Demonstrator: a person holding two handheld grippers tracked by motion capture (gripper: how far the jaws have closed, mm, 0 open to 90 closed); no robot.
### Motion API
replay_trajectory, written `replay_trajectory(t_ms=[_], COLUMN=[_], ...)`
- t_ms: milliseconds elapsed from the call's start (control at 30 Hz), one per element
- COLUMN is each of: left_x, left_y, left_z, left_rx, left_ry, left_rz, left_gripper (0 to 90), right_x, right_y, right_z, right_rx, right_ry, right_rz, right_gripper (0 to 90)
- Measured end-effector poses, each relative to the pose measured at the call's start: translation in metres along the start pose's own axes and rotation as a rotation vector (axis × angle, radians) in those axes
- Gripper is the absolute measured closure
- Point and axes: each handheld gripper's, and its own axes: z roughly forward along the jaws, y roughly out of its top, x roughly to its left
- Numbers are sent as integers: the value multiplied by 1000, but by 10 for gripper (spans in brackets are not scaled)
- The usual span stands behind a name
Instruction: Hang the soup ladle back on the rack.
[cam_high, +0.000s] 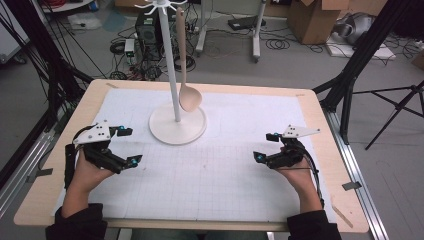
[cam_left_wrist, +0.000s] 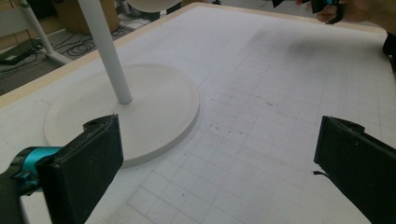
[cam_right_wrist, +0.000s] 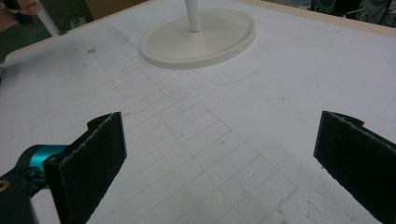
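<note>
I see one pale wooden spoon (cam_high: 185, 75) hanging from the white hook stand (cam_high: 176, 122), long axis vertical, bowl down, just above the round base | my left gripper (cam_high: 126, 146) and right gripper (cam_high: 265, 147): jaws spread, nothing between | two grippers, well apart near the white gridded mat's (cam_high: 215, 175) side edges, open mat between.

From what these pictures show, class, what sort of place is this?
Probably a lab or workshop set up for recording: a wooden table with a white gridded mat, black tripod legs beside it, and loose cables across the grey floor.
</note>
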Motion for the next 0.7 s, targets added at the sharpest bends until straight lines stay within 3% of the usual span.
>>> replay_trajectory(t_ms=[700], left_x=[-1], left_y=[0], left_z=[4], left_rx=[15], left_ry=[-1], left_rz=[-1], left_gripper=[16], right_x=[-2], right_y=[-1], right_z=[-1], right_rx=[-1], right_ry=[7], right_rz=[15], right_gripper=[13])
